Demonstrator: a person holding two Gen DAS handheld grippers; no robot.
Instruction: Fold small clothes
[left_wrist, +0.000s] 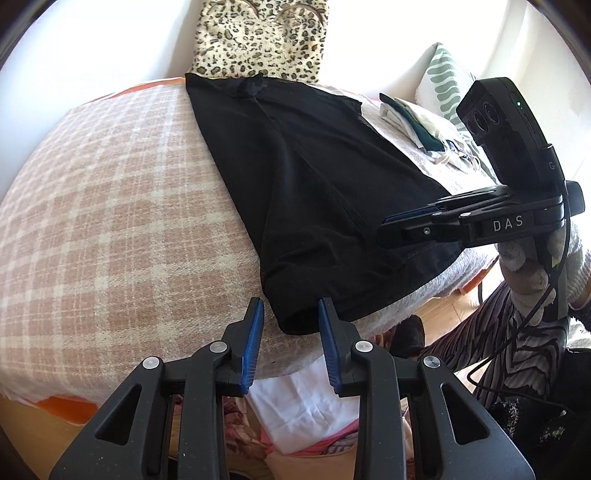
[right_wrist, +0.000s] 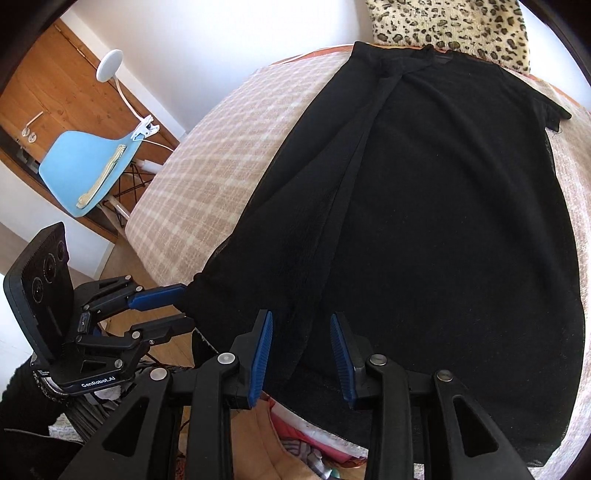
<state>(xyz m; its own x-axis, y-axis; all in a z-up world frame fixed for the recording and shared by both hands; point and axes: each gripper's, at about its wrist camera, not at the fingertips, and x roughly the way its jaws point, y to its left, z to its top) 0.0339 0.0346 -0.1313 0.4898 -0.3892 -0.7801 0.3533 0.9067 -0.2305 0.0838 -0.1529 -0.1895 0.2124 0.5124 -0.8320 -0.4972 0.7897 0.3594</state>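
Observation:
A black garment (left_wrist: 306, 184) lies spread flat on the bed's checked blanket (left_wrist: 110, 203), its long side running away from me. In the left wrist view my left gripper (left_wrist: 291, 345) stands open at the bed's near edge, and the garment's near corner lies between the blue pads (left_wrist: 253, 343) without touching them. My right gripper (left_wrist: 384, 227), held by a gloved hand, hovers over the garment's right-hand hem. The right wrist view shows the right gripper (right_wrist: 301, 356) open over the black garment (right_wrist: 443, 221), and the left gripper (right_wrist: 186, 306) at its corner.
A leopard-print pillow (left_wrist: 258, 37) lies at the bed's far end. Folded clothes (left_wrist: 417, 125) and a green-patterned cushion (left_wrist: 447, 74) sit at the right. Loose laundry (left_wrist: 295, 417) lies below the bed's edge. A blue chair (right_wrist: 88, 166) with a clip lamp stands left of the bed.

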